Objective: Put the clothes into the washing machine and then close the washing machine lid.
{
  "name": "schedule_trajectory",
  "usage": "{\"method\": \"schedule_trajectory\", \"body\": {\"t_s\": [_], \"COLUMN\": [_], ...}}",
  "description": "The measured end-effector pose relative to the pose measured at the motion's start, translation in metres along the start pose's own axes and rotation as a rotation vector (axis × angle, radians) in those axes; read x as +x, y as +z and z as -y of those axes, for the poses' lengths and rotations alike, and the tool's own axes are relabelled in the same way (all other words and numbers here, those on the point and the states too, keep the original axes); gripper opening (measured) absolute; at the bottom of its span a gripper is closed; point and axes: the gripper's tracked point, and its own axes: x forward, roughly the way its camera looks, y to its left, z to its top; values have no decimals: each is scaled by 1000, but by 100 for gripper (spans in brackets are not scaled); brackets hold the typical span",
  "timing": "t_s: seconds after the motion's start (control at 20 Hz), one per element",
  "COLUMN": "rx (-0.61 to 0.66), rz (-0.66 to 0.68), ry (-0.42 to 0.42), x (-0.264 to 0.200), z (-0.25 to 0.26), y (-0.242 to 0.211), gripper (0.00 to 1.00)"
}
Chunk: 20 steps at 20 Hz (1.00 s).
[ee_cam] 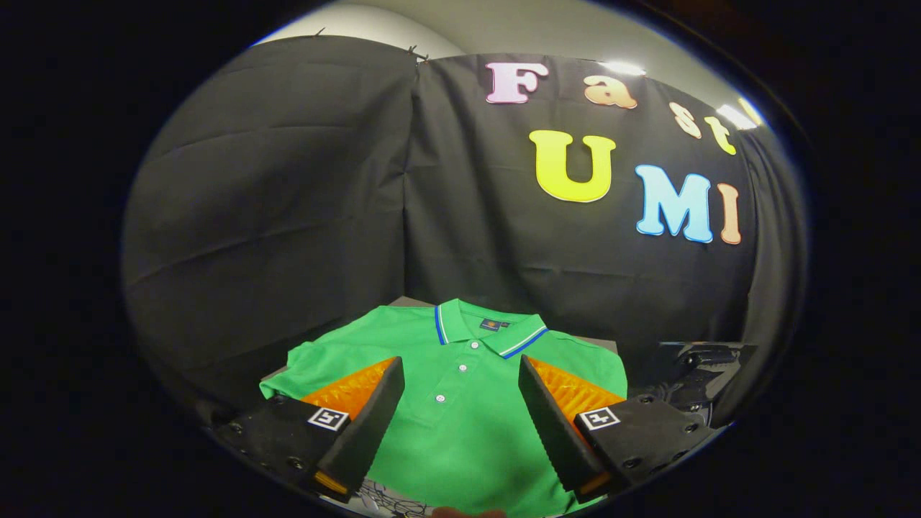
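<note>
Between the wide-open, empty jaws of the gripper [460,392], a green polo shirt [460,417] is seen spread flat on the worktop [403,302].

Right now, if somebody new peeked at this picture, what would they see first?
A bright green polo shirt would grab the eye first: it lies flat with its blue-striped collar toward the black cloth wall. Next comes the gripper, hovering open above the shirt, its two fingers spread either side of the white buttons.
</note>
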Motion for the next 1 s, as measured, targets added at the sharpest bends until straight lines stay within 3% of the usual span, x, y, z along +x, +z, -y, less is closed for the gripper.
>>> {"method": "schedule_trajectory", "body": {"t_s": [0.5, 1.0], "rx": [9, 24], "rz": [-148, -222], "ry": [-14, -10], "x": [49, 66], "z": [-9, -10], "y": [-28, -50], "gripper": [100, 100]}}
